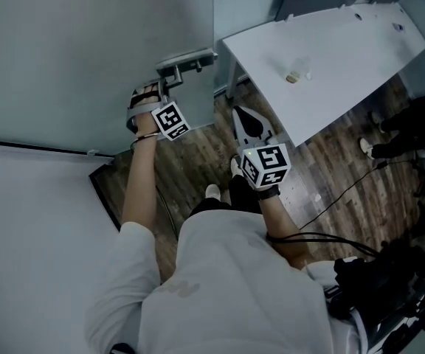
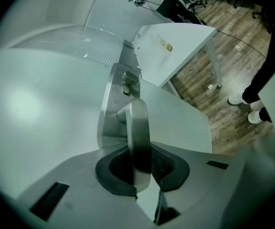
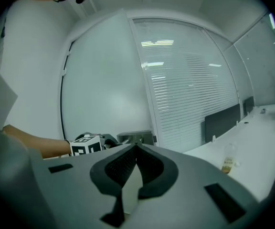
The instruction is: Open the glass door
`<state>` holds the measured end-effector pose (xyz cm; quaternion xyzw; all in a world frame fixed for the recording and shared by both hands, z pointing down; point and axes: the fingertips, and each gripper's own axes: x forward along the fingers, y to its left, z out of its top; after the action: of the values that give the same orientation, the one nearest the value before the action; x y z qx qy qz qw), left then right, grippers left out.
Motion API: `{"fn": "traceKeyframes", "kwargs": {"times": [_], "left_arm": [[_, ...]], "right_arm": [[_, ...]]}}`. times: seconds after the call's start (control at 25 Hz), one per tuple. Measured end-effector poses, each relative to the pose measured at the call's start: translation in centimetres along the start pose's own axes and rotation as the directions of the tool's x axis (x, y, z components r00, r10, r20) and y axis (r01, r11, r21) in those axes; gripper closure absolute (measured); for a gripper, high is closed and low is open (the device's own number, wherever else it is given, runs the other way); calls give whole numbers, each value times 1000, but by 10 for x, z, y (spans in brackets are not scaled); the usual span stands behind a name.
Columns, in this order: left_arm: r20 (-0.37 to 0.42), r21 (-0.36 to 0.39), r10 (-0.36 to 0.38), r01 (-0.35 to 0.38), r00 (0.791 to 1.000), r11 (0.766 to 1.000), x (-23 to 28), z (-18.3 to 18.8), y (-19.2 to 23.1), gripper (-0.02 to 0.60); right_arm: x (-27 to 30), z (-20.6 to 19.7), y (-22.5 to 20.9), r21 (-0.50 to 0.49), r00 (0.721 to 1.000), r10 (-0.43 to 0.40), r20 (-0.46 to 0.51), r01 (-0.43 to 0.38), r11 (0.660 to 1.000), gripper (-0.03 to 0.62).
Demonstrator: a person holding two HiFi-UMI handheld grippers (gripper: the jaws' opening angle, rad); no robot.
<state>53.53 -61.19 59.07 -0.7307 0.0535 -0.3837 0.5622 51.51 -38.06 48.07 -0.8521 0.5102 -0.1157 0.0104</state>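
The frosted glass door fills the upper left of the head view. Its metal lever handle juts from a steel lock plate at the door's edge. My left gripper is shut on that handle; in the left gripper view the lever runs straight between the dark pads. My right gripper hovers over the wood floor to the right, shut with nothing in it. From the right gripper view I see the left gripper at the lock plate.
A white table stands close to the right of the door, with a small bottle on it. Glass wall with blinds adjoins the door. Cables and a person's shoes lie on the floor at right.
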Motion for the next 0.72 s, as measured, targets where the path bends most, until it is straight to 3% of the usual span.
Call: {"fn": "traceKeyframes", "kwargs": {"times": [0.28, 0.56, 0.72], "left_arm": [[28, 4, 7, -7, 1000, 1000, -23, 8, -16, 534], [-13, -13, -7, 7, 1000, 1000, -49, 10, -35, 534], [-60, 43, -8, 11, 998, 999, -62, 7, -45, 532]], "right_arm": [[-39, -7, 1, -17, 996, -86, -10, 86, 996, 592], [-76, -6, 15, -50, 1000, -29, 0, 29, 998, 592], [-108, -8, 22, -40, 1000, 6, 15, -6, 999, 592]]}}
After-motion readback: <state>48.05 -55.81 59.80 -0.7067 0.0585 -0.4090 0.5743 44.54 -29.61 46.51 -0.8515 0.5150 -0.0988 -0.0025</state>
